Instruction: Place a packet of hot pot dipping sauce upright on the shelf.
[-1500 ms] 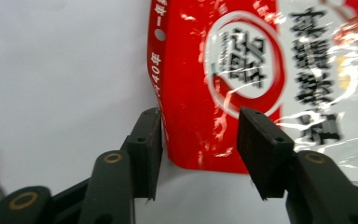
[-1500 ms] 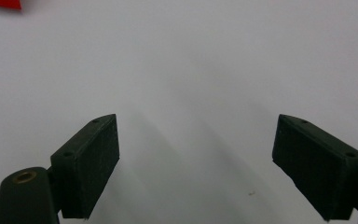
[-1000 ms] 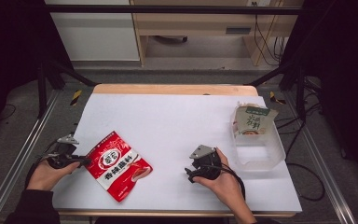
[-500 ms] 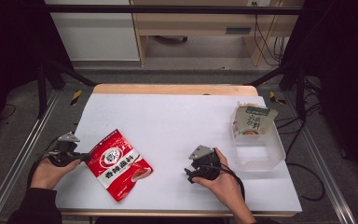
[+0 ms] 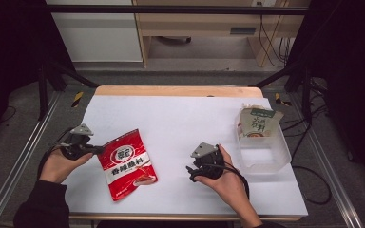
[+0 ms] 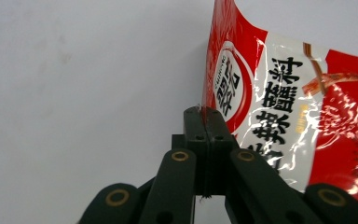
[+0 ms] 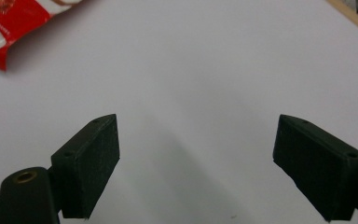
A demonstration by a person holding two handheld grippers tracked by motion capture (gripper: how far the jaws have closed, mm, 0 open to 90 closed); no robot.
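Table: white sheet (image 5: 171, 114) is covering the top, with a wooden strip showing along the far edge and dark floor lying all round.
Left gripper: the left gripper (image 5: 95, 150) is sitting at the near left, held in the person's left hand (image 5: 59, 164); its jaws are pressed tight together, pinching the top left corner of the red packet.
Left gripper view: the left gripper (image 6: 204, 112) is clamping the thin sealed edge of the red packet (image 6: 298, 126), and that corner is lifting off the sheet (the printed face is curling up beside the jaws).
Red packet: the red packet (image 5: 127, 164) is lying near the front edge, left of centre, tilted, its lower end resting on the sheet.
Right gripper: the right gripper (image 5: 190, 172) is resting at the near middle in the person's right hand (image 5: 225, 178), well apart from the packet.
Right gripper view: the right gripper (image 7: 196, 158) is standing with jaws spread wide over bare sheet, holding nothing.
Clear tub: clear tub (image 5: 266, 156) is sitting farther off at the right edge.
Green pouch: green pouch (image 5: 257, 122) is leaning upright in the tub's far end.
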